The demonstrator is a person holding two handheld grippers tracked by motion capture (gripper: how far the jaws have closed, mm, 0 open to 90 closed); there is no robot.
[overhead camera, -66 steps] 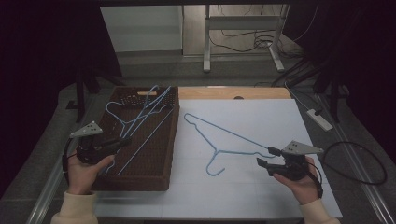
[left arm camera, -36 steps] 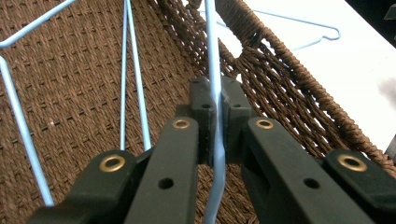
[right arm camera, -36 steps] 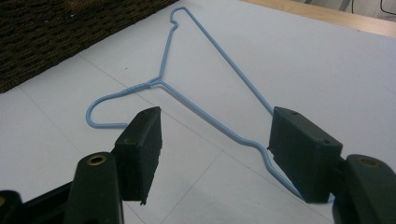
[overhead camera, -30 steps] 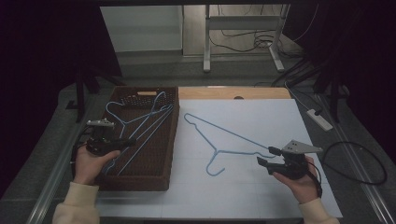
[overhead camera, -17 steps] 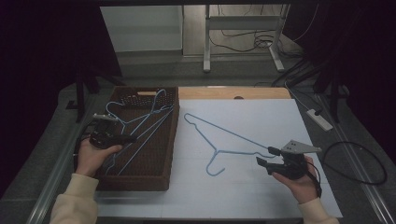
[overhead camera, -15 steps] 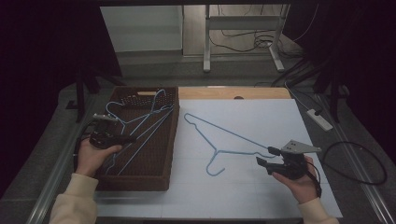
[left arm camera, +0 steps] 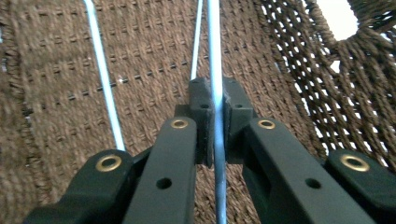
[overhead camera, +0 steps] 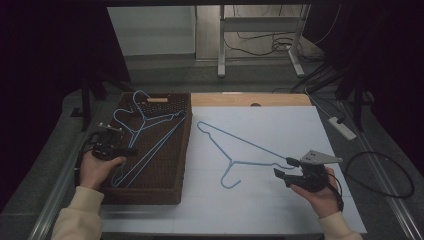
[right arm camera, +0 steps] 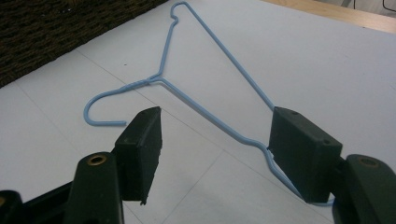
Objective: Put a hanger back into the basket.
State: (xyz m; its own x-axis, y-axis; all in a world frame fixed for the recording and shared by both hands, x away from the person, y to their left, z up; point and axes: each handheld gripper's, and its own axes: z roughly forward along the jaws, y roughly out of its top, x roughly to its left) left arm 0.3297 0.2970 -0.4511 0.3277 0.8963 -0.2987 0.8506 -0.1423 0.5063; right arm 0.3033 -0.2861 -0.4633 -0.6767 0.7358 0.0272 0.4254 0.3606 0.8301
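Thin blue wire hangers: two are lying in the woven brown basket, the left claw pinching one hanger; a third hanger is sitting on the white bench between the right claw's wide jaws.

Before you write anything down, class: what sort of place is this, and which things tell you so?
Probably a lab or workshop set up for recording, not a home. A white-topped table holds a woven basket of blue wire hangers, loose cables and a power strip lie on the floor, and the surroundings are dark.
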